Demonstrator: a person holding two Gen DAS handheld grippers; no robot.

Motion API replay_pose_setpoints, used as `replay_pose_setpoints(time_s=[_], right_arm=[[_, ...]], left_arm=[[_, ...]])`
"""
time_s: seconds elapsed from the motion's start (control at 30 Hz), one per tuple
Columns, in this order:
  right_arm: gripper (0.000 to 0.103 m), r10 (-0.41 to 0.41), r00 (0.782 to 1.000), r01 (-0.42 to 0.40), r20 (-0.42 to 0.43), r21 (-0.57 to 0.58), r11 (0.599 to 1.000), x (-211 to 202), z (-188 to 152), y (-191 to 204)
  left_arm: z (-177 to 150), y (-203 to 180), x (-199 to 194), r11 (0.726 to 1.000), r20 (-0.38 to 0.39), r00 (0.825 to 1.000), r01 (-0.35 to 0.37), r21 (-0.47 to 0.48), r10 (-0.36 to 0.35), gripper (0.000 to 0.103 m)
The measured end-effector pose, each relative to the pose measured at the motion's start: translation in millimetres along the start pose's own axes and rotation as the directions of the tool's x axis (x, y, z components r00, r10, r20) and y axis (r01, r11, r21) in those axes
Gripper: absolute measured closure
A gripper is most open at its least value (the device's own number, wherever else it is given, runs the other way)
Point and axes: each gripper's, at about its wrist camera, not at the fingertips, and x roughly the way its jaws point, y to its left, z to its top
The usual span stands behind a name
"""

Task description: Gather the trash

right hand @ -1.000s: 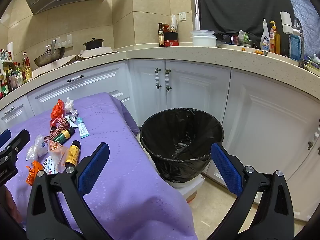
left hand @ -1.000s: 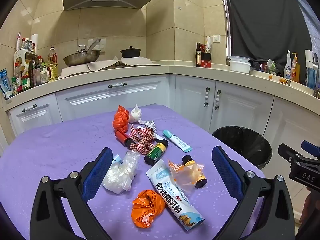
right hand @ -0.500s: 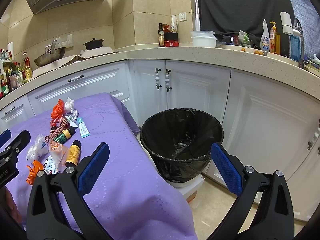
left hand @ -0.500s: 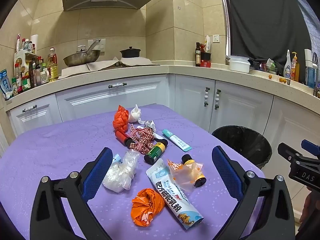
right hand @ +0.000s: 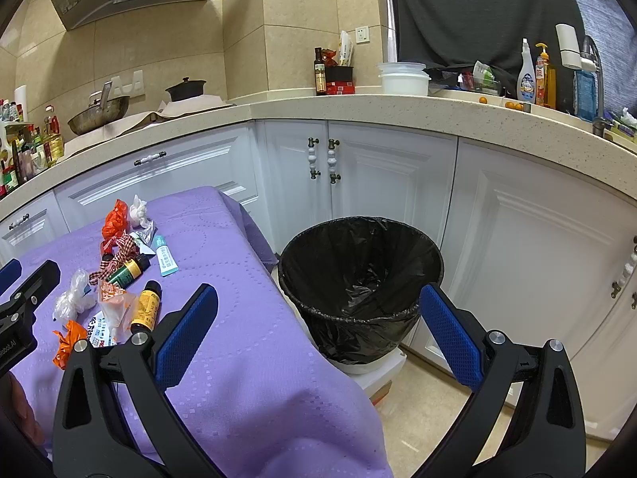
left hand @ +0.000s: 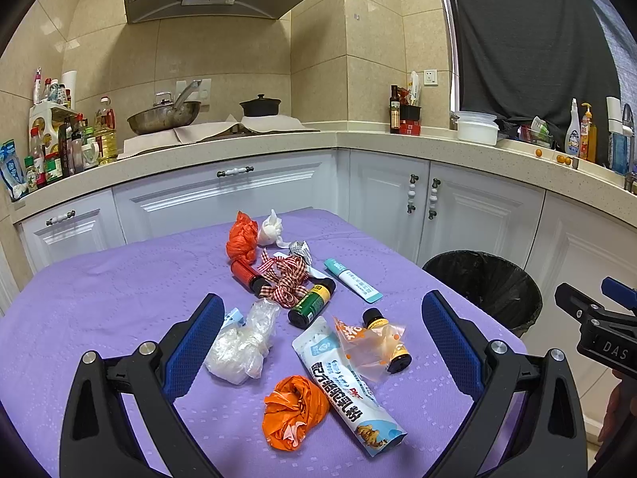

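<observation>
Trash lies scattered on the purple tablecloth [left hand: 99, 310]: an orange crumpled bag [left hand: 292, 410], a white and blue pouch [left hand: 346, 386], a clear plastic wad [left hand: 243, 342], a yellow-label bottle [left hand: 388, 342] under a clear wrapper, a green bottle [left hand: 312, 304], a checked ribbon [left hand: 284, 279], a teal tube [left hand: 352, 281] and an orange bag [left hand: 242, 239]. My left gripper [left hand: 320, 338] hangs open above the near items, holding nothing. My right gripper [right hand: 318, 330] is open and empty, over the table's right edge beside the black-lined bin [right hand: 360, 283].
White cabinets [right hand: 398, 175] and a speckled counter [right hand: 438, 113] wrap around behind. The counter carries a wok [left hand: 163, 113], a pot [left hand: 260, 105], bottles [left hand: 63, 147] and a white bowl [right hand: 404, 77]. The bin stands on the tan floor [right hand: 430, 418] right of the table.
</observation>
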Motion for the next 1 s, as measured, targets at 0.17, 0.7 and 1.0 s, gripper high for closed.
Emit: replay_pose_setpoints(time_s=[0.17,0.7,1.0], right_arm=[[0.004,0.000,1.000,0.000,0.001,0.001,1.000,1.2,0.9,1.1],[0.004,0.000,1.000,0.000,0.002,0.001,1.000,-1.3,-0.1,-1.7],[0.004,-0.001,1.000,0.001,0.003,0.001,1.000,-1.4,-0.3,-1.6]], left_arm=[[-0.3,-0.1,1.1,1.000,-0.003,1.000,0.002,-0.002,-0.002,0.006],[2.2,-2.5,-0.5,1.000,0.000,1.000,-0.001,0.002,0.001,0.006],[2.4,-3.0,-0.6,1.000,0.000,1.000,0.000,0.001,0.000,0.006]])
